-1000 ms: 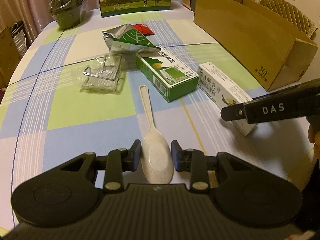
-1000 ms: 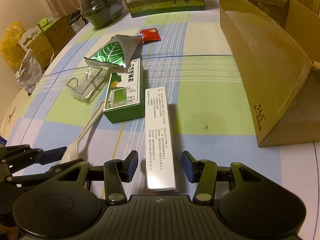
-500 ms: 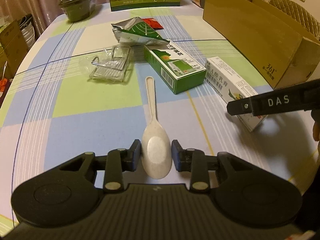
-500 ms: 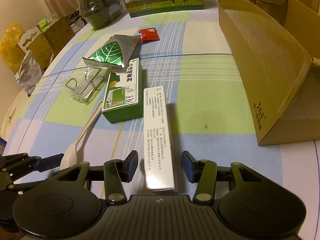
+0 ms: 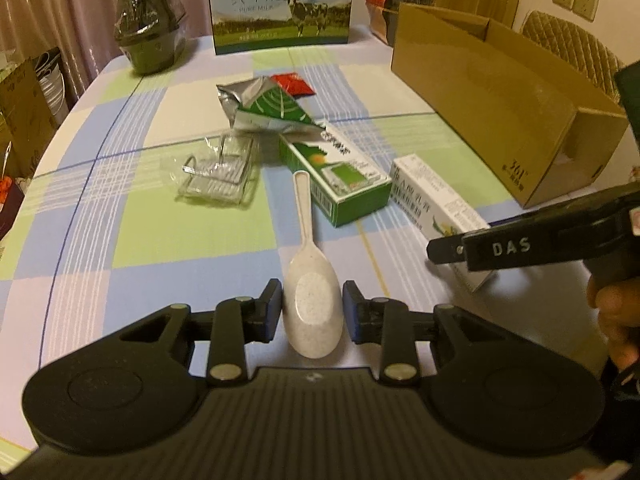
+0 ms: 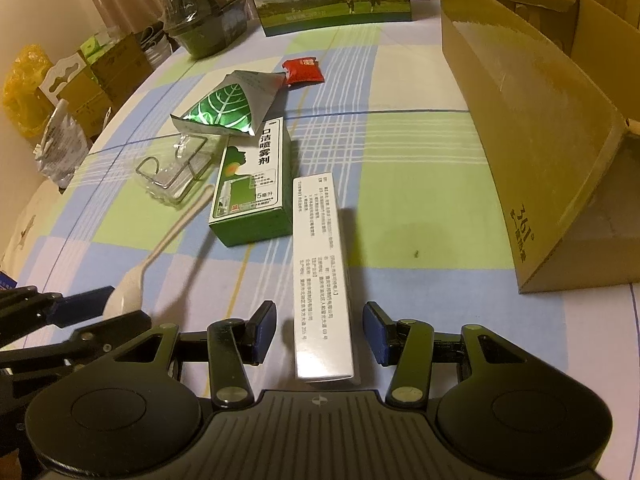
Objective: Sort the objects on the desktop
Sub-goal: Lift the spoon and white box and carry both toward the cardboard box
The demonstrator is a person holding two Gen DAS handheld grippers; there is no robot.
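Note:
A white spoon (image 5: 311,300) lies on the checked tablecloth, bowl toward me. My left gripper (image 5: 312,305) is shut on the spoon's bowl, its pads against both sides. A long white box (image 6: 322,284) lies between the open jaws of my right gripper (image 6: 319,330), with gaps on both sides. The white box also shows in the left wrist view (image 5: 434,204), and the spoon shows in the right wrist view (image 6: 132,294). A green box (image 5: 334,176), a silver-green foil pouch (image 5: 266,106), a clear wire rack (image 5: 218,174) and a red sachet (image 5: 292,83) lie further back.
An open cardboard box (image 5: 500,96) stands along the right side. A milk carton case (image 5: 280,0) and a wrapped dark bowl (image 5: 150,40) stand at the far edge. Boxes and bags (image 6: 68,92) sit beyond the table's left edge.
The left gripper has lifted the spoon and drawn it back, so it sits higher between the pads. The right gripper has stayed open around the white box.

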